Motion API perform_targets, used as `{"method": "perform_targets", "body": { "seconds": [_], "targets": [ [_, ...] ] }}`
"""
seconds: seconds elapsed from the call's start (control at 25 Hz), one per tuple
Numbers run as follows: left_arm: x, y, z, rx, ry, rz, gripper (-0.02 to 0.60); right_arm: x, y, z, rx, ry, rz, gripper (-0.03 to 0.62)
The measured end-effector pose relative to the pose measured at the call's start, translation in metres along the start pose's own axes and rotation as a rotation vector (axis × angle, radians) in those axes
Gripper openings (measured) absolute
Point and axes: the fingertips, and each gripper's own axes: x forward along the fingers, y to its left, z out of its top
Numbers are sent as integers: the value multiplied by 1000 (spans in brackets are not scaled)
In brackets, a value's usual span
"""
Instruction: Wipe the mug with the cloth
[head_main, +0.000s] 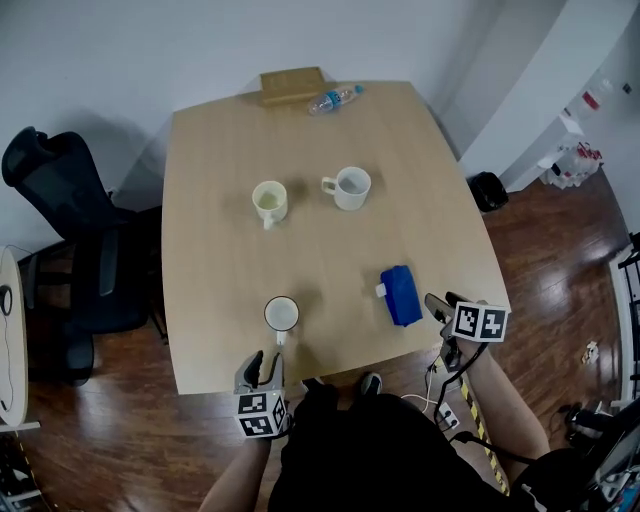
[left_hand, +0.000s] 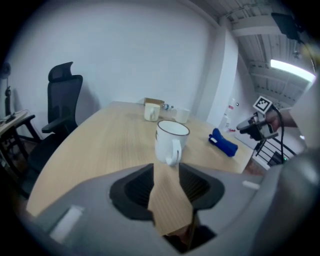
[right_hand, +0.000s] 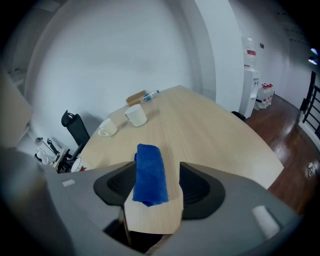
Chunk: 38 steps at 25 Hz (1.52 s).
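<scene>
A white mug with a dark rim (head_main: 281, 314) (left_hand: 170, 141) stands near the table's front edge, its handle turned toward me. My left gripper (head_main: 264, 365) (left_hand: 166, 172) sits just short of it over the table edge, jaws apart and empty, the handle a little beyond their tips. A folded blue cloth (head_main: 400, 295) (left_hand: 223, 142) (right_hand: 150, 174) lies on the table at the front right. My right gripper (head_main: 440, 303) (right_hand: 157, 170) reaches in from the right edge. The cloth's near end lies between its jaws, with a gap showing on the right side.
A cream mug (head_main: 270, 202) and a white mug (head_main: 349, 187) stand mid-table. A plastic bottle (head_main: 333, 99) and a wooden box (head_main: 292, 85) lie at the far edge. A black office chair (head_main: 70, 250) stands left of the table, a dark bin (head_main: 487, 190) on the right.
</scene>
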Motion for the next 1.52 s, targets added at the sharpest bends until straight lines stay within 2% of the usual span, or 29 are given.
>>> {"method": "perform_targets", "body": {
  "seconds": [0.08, 0.16, 0.2, 0.32, 0.44, 0.56, 0.68, 0.8, 1.0, 1.2, 1.36, 1.52],
  "targets": [
    [-18, 0, 6, -19, -37, 38, 159, -21, 6, 4, -7, -66, 15, 256],
    [-39, -9, 15, -27, -83, 65, 158, -45, 14, 6, -16, -141, 44, 190],
    [-49, -18, 20, -26, -108, 71, 158, -57, 19, 3, -18, -174, 69, 155],
    [-78, -58, 32, -8, -190, 71, 158, -93, 31, -14, -48, -247, 154, 126],
    [-109, -106, 40, 12, -274, 72, 158, -130, 45, -44, -160, -280, 245, 123],
    [-141, -161, 34, 37, -317, 56, 156, -170, 56, -79, -270, -302, 333, 123],
    [-169, -210, 22, 88, -326, 6, 156, -202, 58, -101, -328, -341, 368, 123],
    [-195, -235, 19, 141, -338, -3, 156, -228, 64, -112, -364, -399, 382, 123],
    [-220, -252, 22, 145, -388, -26, 155, -262, 76, -111, -427, -523, 376, 121],
    [-248, -254, 31, 179, -433, -52, 155, -273, 95, -106, -427, -578, 360, 120],
    [-263, -234, 27, 204, -432, -46, 155, -269, 118, -108, -444, -586, 342, 120],
    [-264, -216, 23, 165, -431, -59, 153, -269, 140, -114, -483, -602, 341, 118]
  ]
}}
